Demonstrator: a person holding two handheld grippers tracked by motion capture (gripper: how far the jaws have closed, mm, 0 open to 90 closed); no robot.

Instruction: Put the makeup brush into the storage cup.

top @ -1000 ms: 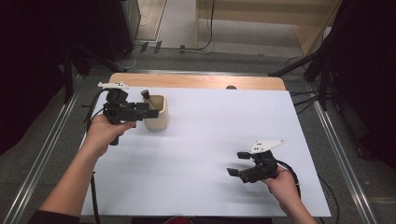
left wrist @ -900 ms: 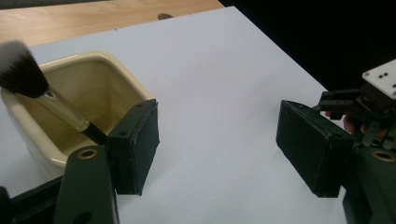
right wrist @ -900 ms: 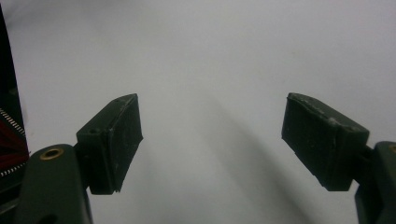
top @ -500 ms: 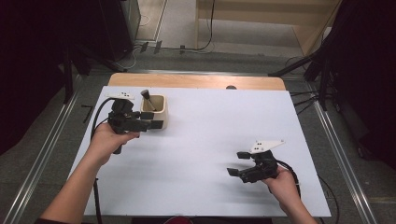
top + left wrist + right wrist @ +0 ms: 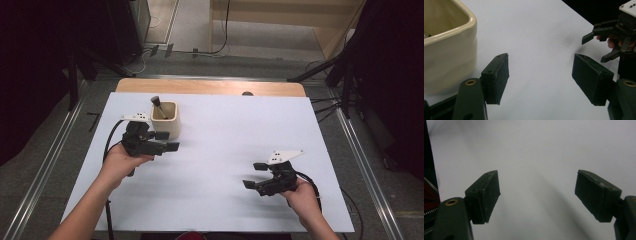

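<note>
A cream square cup (image 5: 164, 119) stands on the white table top (image 5: 225, 135) at the back left, with a dark-tipped brush (image 5: 157, 105) leaning inside it. My left gripper (image 5: 166, 141) is open just in front of the cup, low over the table, with nothing between its pads. In the left gripper view the cup (image 5: 447, 45) sits at the left, beside the left gripper (image 5: 540, 77), and the other gripper (image 5: 609, 42) shows at the far right. My right gripper (image 5: 254, 175) rests open near the front right. The right gripper view has its pads (image 5: 484, 195) wide apart above bare white surface.
A wooden strip (image 5: 210, 86) runs along the table's back edge. Metal rails (image 5: 365, 165) flank both sides. Cables trail from each gripper. Dark equipment stands beyond the table on both sides.
My left gripper has drawn back toward me from the cup and sunk closer to the table. The brush now stands uncovered in the cup. The right gripper has stayed put.
</note>
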